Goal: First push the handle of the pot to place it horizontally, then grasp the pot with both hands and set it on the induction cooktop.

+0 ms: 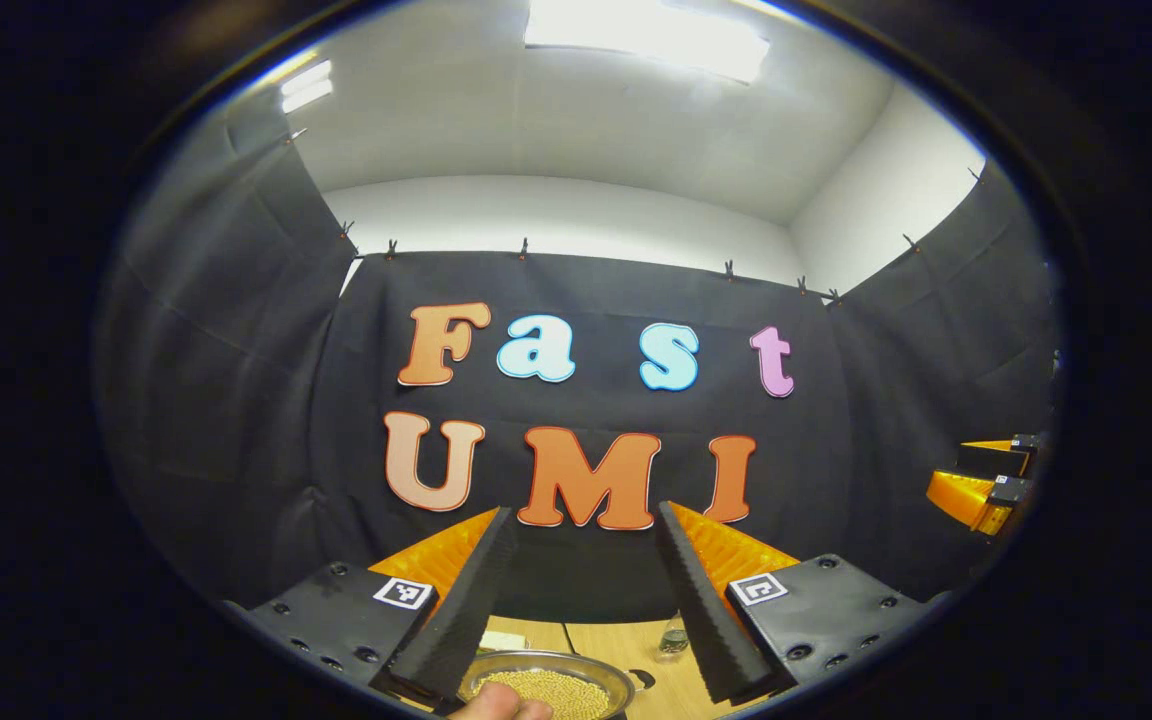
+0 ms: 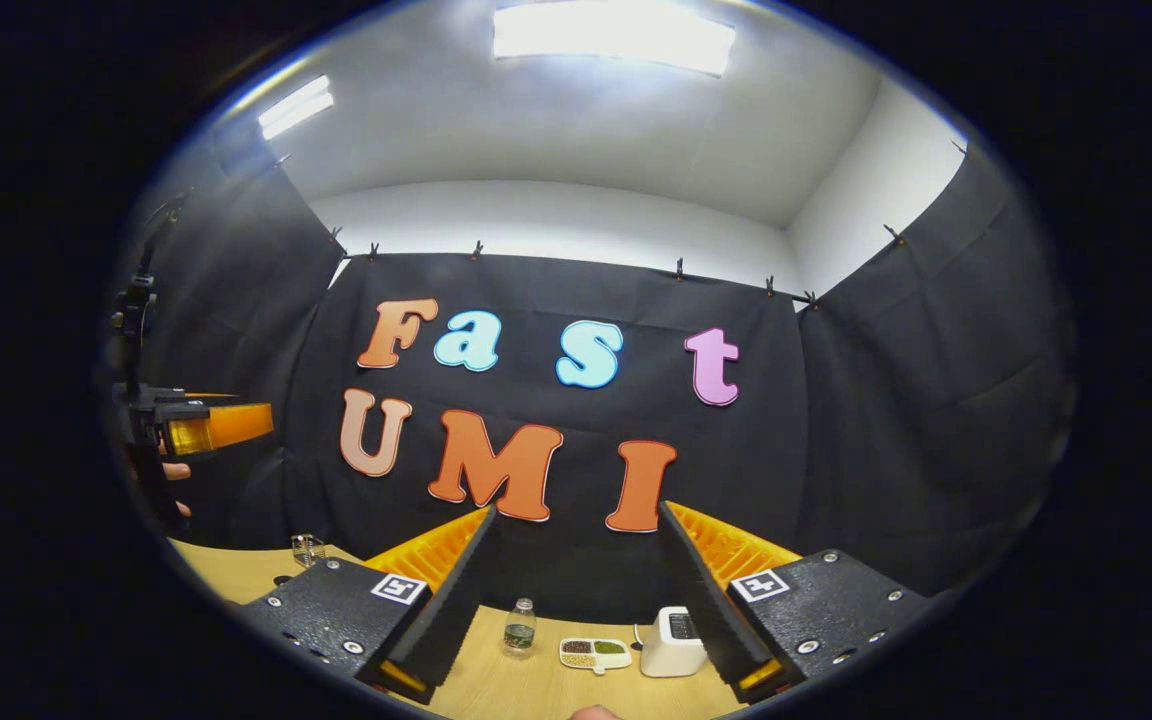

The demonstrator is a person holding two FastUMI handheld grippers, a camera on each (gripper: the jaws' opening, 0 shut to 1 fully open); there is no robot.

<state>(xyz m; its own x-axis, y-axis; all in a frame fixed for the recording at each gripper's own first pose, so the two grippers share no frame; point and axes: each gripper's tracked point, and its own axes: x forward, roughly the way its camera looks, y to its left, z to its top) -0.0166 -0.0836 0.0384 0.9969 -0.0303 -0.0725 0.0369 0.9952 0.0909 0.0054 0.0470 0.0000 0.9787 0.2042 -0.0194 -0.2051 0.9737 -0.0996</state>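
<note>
From my left gripper (image 1: 581,560), held high with its jaws spread wide on nothing, I see the pot (image 1: 551,685) just below between the fingers, full of pale beans, on the wooden table (image 1: 681,685). A small glass bottle (image 1: 673,640) stands beyond it. Far right, the other gripper shows.

My right gripper (image 2: 576,560) is equally wide and empty. Past it on the table: a bottle (image 2: 519,625), a 2-compartment dish (image 2: 594,653), a white box-shaped device (image 2: 671,640).

Left gripper (image 1: 576,600) and right gripper (image 2: 576,600) — fingers spread, raised, level
</note>
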